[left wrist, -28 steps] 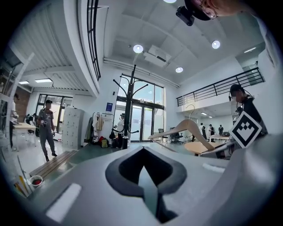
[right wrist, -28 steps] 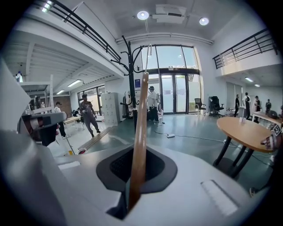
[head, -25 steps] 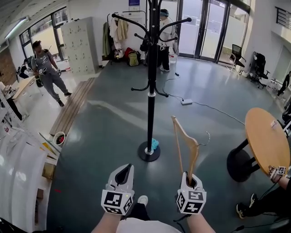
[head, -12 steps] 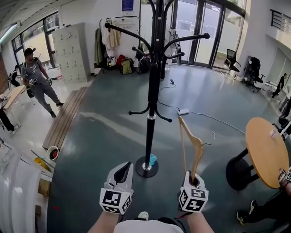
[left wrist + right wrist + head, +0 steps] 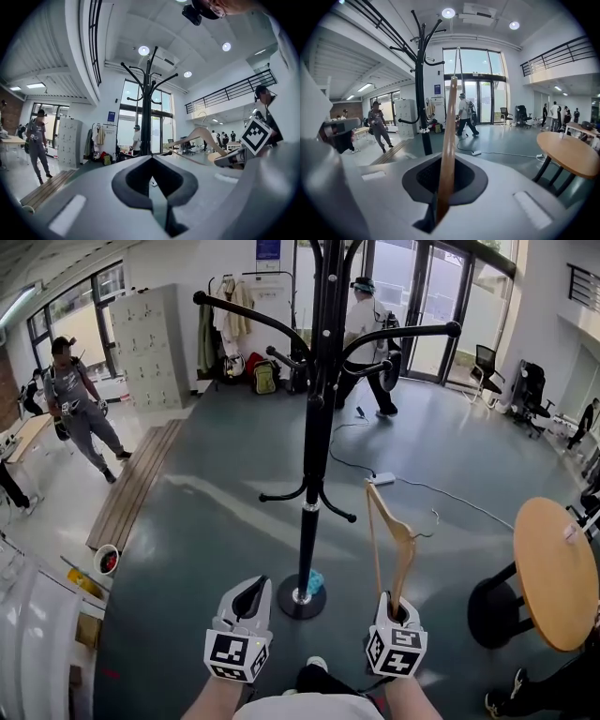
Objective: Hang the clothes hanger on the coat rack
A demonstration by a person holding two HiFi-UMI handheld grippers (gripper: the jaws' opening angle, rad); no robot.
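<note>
— So, which step are you on?
— Carrying; my right tool (image 5: 395, 607) is clamped on the lower end of the wooden hanger (image 5: 388, 542), which stands upright with its hook (image 5: 433, 518) turned right; my left tool (image 5: 250, 594) is closed on nothing.
— And the coat rack (image 5: 315, 418)?
— Just ahead, left of the hanger and apart from it; its upper pegs (image 5: 403, 334) sit well above the hook.
— Next?
— I'd judge a lift, then swinging the hook over a peg.

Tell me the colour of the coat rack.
The coat rack is black, pole and arms alike; the head view shows it best.
</note>
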